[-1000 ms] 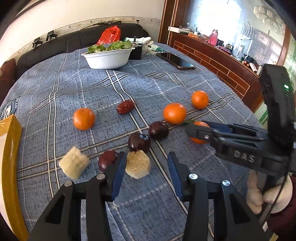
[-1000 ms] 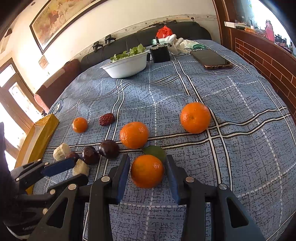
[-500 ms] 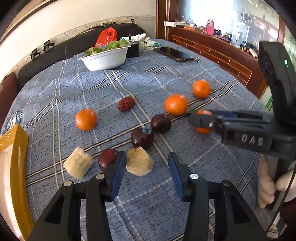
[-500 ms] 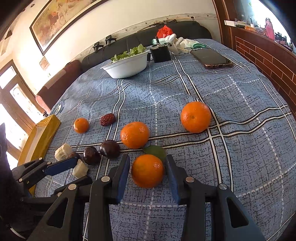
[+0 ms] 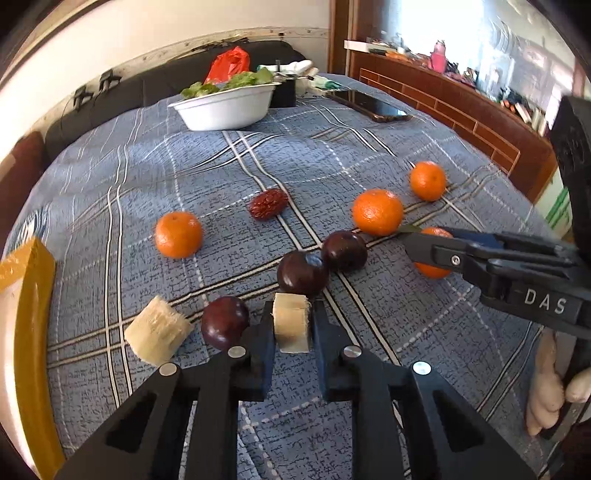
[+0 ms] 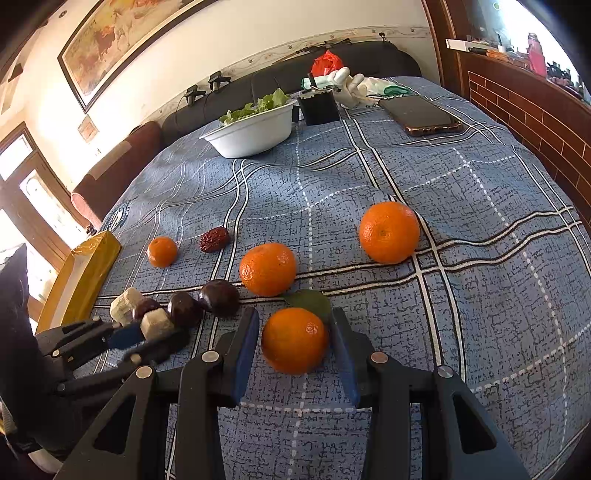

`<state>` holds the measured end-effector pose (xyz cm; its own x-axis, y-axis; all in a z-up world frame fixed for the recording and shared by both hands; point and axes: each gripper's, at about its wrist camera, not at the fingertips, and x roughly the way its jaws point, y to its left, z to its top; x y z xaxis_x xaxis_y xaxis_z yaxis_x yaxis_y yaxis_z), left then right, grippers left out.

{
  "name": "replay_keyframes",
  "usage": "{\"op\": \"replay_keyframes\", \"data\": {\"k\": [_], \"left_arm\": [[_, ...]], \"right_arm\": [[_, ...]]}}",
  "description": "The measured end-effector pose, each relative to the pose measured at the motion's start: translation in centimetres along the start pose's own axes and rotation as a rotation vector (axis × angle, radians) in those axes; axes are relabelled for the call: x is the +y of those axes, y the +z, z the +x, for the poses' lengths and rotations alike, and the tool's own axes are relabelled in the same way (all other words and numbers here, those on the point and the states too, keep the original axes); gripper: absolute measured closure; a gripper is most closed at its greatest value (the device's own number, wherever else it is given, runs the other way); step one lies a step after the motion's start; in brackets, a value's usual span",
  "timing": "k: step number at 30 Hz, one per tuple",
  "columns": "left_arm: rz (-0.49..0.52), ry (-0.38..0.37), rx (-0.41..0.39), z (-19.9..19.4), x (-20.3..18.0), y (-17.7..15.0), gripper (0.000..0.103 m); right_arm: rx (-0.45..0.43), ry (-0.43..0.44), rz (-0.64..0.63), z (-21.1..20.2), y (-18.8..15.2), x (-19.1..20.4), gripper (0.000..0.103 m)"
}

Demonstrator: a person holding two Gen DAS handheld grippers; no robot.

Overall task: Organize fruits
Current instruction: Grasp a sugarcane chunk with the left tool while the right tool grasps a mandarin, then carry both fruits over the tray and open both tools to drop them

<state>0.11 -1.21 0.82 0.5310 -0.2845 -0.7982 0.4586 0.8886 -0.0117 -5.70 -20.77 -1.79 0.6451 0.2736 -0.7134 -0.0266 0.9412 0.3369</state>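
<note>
Pale sugarcane chunk point(image 5: 291, 325) clamped between the just-closed jaws of the left gripper point(image 5: 292, 332), low on the blue plaid tablecloth point(image 5: 147, 177) beside dark plums point(image 5: 303, 273). Probably light, stiff and fibrous, safest pinched across its flat cut faces. Mandarin point(image 6: 294, 340) sitting between the right gripper point(image 6: 295, 345) pads, apparently touching; firm hold hard to tell. Beyond: more mandarins, a red date point(image 5: 267, 204), white bowl of greens point(image 5: 225, 107), phone point(image 5: 369, 105), dark sofa.

A framed painting point(image 6: 122, 51) hangs above a dark sofa point(image 6: 280, 79); daylight floods a window point(image 5: 443, 33).
</note>
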Motion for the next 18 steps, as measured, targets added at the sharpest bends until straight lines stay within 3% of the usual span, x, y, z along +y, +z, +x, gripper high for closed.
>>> {"op": "replay_keyframes", "data": {"k": [9,14,18], "left_arm": [[-0.117,-0.035,-0.071,-4.0,1.9,-1.3,0.086],[-0.215,-0.044,-0.143,-9.1,5.3,-3.1,0.086],[-0.306,0.011,-0.197,-13.6,9.4,-4.9,0.086]], "right_arm": [[-0.030,0.016,0.011,-1.2,-0.5,0.1,0.066],[-0.032,0.058,0.030,-3.1,-1.0,1.3,0.066],[-0.047,0.129,-0.012,-5.1,-0.3,5.0,0.066]]}}
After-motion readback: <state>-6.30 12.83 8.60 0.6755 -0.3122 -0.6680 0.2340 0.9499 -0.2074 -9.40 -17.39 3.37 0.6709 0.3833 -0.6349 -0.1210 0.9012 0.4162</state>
